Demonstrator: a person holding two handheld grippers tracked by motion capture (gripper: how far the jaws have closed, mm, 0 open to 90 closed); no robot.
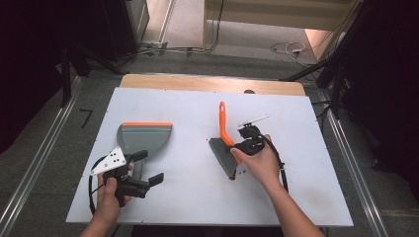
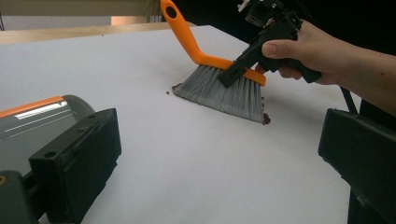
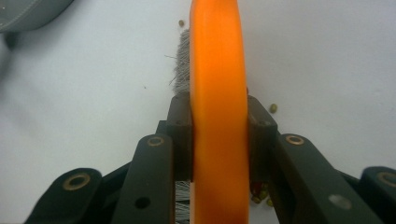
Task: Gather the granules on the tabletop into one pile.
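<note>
An orange-handled brush point(image 1: 225, 140) stands bristles-down at the middle of the white desk point(image 1: 197, 197), its back clamped between the jaws of the right hand-held gripper point(image 1: 236, 147). Small beans point(image 2: 266, 118) lie loose at the bristle ends, with a few more scattered just beside the head. To the left, well apart from the brush, a grey dustpan point(image 1: 145, 137) with an orange lip lies flat; the left hand-held gripper point(image 1: 146, 168) sits at its handle, jaws apart and holding nothing. The sweeping appears to be in hand. The next move likely calls for drawing the beans across the desk toward the dustpan's lip while the left hand steadies the pan.
</note>
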